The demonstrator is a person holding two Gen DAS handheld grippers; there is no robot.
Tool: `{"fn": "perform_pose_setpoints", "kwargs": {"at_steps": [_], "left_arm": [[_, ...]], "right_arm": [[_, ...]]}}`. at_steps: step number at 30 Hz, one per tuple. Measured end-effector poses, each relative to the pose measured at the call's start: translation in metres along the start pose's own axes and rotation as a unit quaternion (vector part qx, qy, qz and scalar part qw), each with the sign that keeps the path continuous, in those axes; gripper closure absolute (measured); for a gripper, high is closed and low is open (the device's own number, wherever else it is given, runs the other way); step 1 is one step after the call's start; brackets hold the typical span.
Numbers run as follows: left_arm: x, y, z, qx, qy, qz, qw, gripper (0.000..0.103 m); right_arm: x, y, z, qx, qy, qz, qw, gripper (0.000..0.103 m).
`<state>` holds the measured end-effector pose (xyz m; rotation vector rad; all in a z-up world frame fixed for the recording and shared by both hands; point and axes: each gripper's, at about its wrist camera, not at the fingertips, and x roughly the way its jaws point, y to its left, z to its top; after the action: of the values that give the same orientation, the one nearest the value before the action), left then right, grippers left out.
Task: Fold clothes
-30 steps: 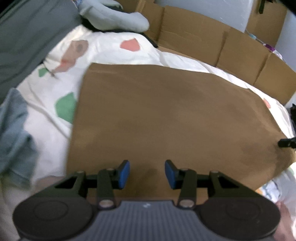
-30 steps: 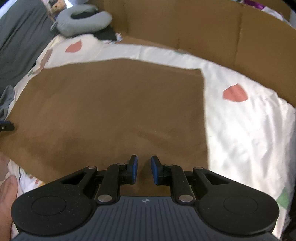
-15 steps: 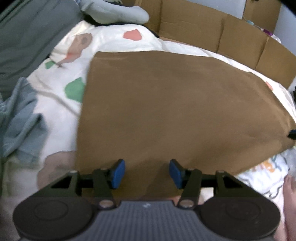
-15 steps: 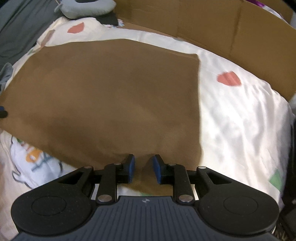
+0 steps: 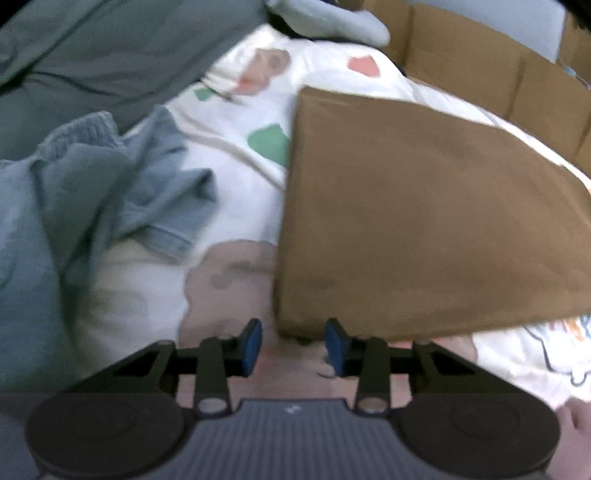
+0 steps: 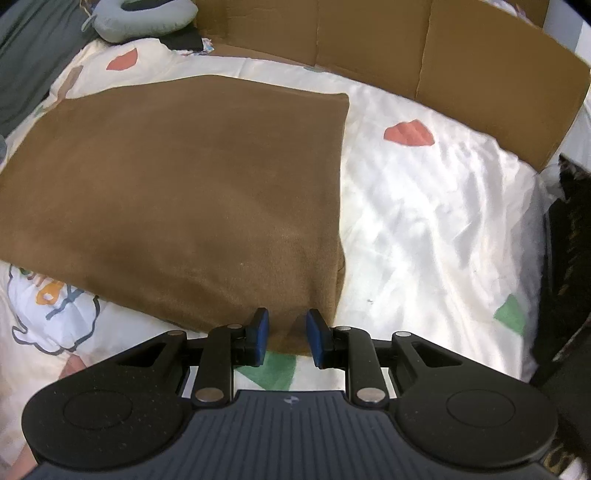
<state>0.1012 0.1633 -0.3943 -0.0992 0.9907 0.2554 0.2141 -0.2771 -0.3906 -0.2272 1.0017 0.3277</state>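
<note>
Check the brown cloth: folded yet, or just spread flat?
Folded, it seems: the brown cloth lies as a neat rectangle on the bedsheet, with a thick, doubled right edge. How many layers, cannot tell.

Right of the brown cloth [image 6: 177, 192] the white patterned bedsheet [image 6: 436, 229] lies bare and flat, giving open passage as far as the cardboard wall [image 6: 369, 40] that closes off the far side. On the left, a crumpled blue-grey garment [image 5: 85, 206] and a dark grey fabric [image 5: 110, 48] behind it crowd the bed, leaving only a strip of sheet between them and the cloth. A grey neck pillow [image 6: 144, 16] blocks the far left corner
</note>
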Motion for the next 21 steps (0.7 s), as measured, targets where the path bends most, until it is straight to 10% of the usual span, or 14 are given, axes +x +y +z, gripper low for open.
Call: {"fn": "perform_pose_setpoints", "kwargs": {"at_steps": [21], "left_arm": [[0.029,-0.126,0.027,0.087,0.003,-0.160,0.9833,0.063]], "right_arm": [[0.019,0.084,0.038,0.025,0.013,0.076,0.997,0.074]]}}
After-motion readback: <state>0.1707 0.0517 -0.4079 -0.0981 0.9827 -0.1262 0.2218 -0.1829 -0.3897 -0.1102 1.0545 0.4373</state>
